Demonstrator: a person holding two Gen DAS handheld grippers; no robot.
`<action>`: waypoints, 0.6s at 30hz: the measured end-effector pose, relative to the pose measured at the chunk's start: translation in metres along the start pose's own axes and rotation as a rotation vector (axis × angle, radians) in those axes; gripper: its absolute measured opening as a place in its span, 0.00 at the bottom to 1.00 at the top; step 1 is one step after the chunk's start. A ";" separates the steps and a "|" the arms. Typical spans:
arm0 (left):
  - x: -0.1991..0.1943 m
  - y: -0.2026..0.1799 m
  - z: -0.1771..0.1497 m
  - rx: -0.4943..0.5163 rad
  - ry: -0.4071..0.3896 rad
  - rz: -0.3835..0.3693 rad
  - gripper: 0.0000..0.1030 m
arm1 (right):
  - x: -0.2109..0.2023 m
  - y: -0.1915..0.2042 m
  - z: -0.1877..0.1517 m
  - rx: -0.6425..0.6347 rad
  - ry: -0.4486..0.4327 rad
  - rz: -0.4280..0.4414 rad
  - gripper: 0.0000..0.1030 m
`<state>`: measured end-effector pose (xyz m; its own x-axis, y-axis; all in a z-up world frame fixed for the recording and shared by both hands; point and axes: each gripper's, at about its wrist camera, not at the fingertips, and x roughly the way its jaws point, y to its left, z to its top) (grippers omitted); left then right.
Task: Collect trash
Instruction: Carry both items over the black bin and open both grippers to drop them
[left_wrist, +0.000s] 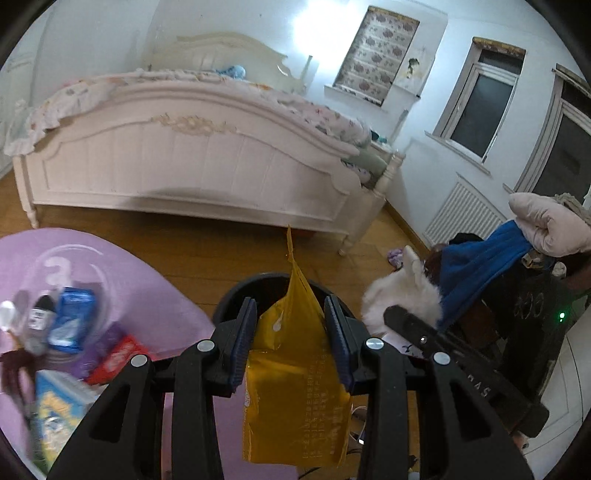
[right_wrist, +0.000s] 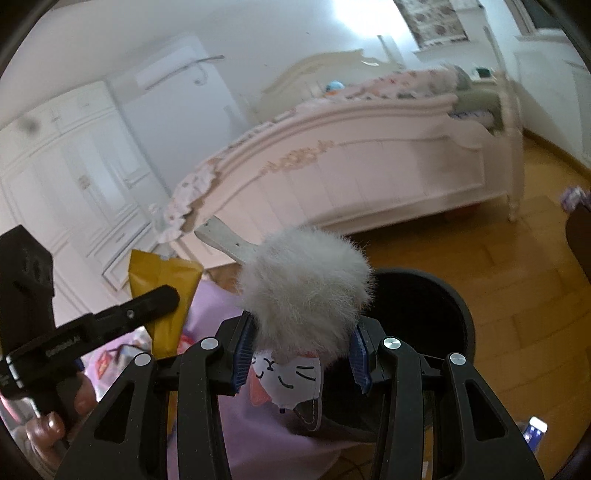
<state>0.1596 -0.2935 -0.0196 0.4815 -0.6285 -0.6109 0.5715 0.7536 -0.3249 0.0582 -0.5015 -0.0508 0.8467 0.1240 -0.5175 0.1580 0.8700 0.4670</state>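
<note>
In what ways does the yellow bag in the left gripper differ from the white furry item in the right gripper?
The yellow bag is flat, smooth and printed with text; the white furry item is round and fluffy, with a cat face drawn below. The bag tapers to a thin tip; the furry item has a flat white handle. Both are clamped between gripper fingers near the black bin.

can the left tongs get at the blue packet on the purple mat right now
Probably not as things stand: the left tongs are already shut on the yellow bag, held over the black bin. The blue packet lies unobstructed on the purple mat.
</note>
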 end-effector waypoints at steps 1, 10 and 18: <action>0.007 -0.002 0.001 0.001 0.009 -0.002 0.37 | 0.005 -0.007 -0.001 0.010 0.007 -0.005 0.42; 0.054 -0.014 -0.007 0.007 0.091 -0.002 0.37 | 0.037 -0.048 -0.015 0.077 0.068 -0.030 0.42; 0.079 -0.018 -0.011 0.008 0.131 0.015 0.39 | 0.054 -0.062 -0.020 0.089 0.096 -0.039 0.43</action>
<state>0.1805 -0.3545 -0.0699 0.3993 -0.5865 -0.7046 0.5704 0.7607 -0.3100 0.0845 -0.5389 -0.1220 0.7870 0.1398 -0.6009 0.2380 0.8298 0.5047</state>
